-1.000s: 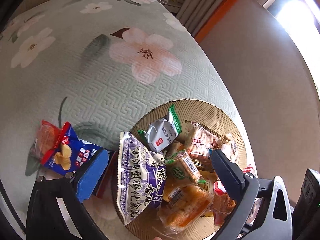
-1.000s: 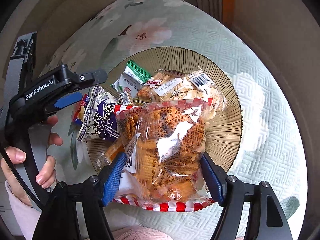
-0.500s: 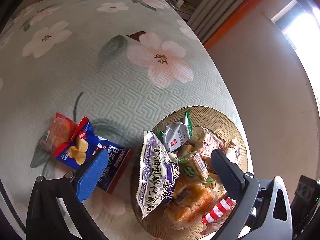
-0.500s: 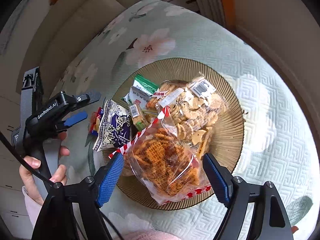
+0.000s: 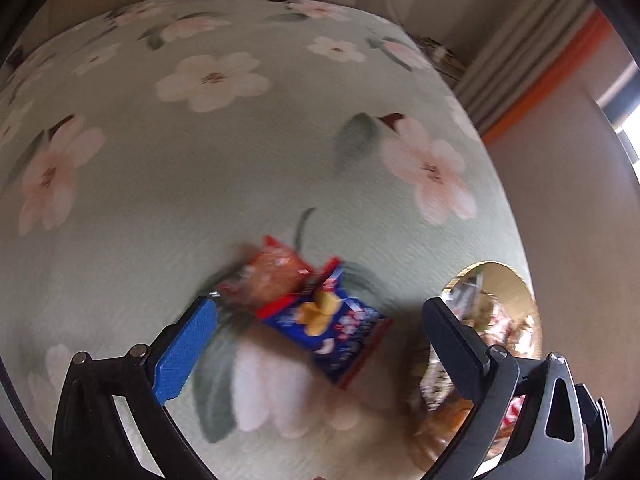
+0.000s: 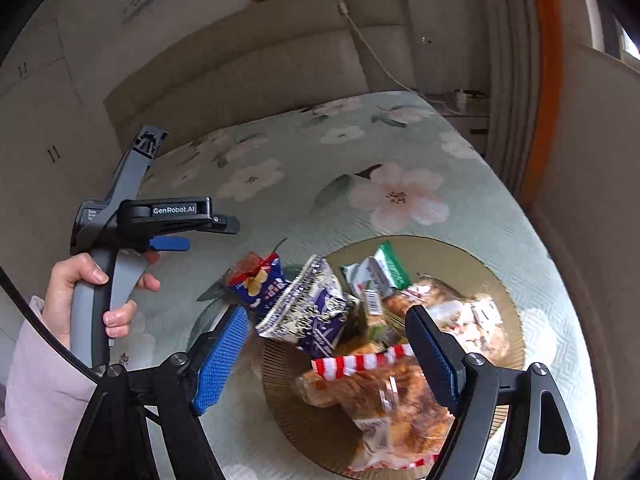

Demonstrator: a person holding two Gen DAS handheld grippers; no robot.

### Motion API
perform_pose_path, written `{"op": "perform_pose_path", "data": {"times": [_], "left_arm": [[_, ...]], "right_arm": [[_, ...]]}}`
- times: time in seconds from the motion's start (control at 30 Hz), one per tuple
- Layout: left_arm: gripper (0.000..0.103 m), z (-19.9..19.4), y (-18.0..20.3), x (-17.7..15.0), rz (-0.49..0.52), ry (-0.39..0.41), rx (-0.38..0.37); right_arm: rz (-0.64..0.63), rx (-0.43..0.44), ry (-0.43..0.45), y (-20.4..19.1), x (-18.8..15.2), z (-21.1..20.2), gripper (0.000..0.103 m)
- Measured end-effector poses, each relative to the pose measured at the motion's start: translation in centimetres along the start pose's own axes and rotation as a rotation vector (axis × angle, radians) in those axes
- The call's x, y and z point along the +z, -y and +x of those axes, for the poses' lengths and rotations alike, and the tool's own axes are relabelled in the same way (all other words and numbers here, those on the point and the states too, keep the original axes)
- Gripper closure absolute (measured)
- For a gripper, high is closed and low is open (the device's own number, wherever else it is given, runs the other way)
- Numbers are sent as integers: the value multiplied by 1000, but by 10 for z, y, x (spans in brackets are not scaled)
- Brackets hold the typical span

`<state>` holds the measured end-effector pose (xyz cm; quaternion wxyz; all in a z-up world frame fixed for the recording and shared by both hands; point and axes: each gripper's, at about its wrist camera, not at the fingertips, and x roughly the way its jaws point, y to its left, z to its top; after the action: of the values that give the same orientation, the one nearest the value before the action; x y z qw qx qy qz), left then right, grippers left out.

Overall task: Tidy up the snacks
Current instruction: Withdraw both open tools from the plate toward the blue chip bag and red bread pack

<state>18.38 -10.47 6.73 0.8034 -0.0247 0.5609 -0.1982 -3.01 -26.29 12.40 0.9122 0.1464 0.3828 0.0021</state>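
Observation:
A round ribbed brown plate (image 6: 460,256) on the flowered green bedspread holds several snack packs: a purple-and-white bag (image 6: 312,312), a green-and-silver pack (image 6: 376,272) and a red-striped clear bag of crackers (image 6: 380,396). A blue chip bag (image 5: 332,328) and a red-orange pack (image 5: 272,276) lie on the bedspread left of the plate (image 5: 504,276). My left gripper (image 5: 320,336) is open, empty, just short of the blue bag; it also shows in the right wrist view (image 6: 208,232). My right gripper (image 6: 328,356) is open and empty above the plate's near side.
The bedspread (image 5: 200,184) stretches far and left. A padded headboard (image 6: 240,68) stands at the far end. A beige wall (image 5: 576,200) and curtains with an orange strip (image 6: 540,80) run along the right side.
My right gripper has let go of the red-striped cracker bag, which now lies on the plate, and has drawn back and up. My left gripper has swung left, centring on the blue chip bag.

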Motion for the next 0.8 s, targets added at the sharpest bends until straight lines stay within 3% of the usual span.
{"op": "perform_pose_path", "data": {"times": [0.13, 0.23, 0.4, 0.53, 0.6, 0.7, 0.8], "left_arm": [[1, 13, -37, -1, -19, -44, 42], [1, 23, -60, -7, -36, -61, 54], [1, 49, -107, -21, -93, -87, 145], [1, 83, -157, -47, -194, -137, 189], [1, 82, -156, -55, -152, -64, 201], [0, 85, -138, -65, -61, -6, 302], [0, 80, -134, -76, -102, 87, 307]], "right_arm": [[78, 103, -39, -19, 2, 30, 23], [73, 128, -67, -47, -8, 48, 23], [-118, 101, -170, -113, -31, 101, 23], [-228, 107, -223, -143, -45, 137, 23], [-224, 108, -257, -146, -50, 155, 23], [-215, 55, -290, -142, -57, 175, 23], [-173, 15, -326, -133, -66, 184, 23]]}}
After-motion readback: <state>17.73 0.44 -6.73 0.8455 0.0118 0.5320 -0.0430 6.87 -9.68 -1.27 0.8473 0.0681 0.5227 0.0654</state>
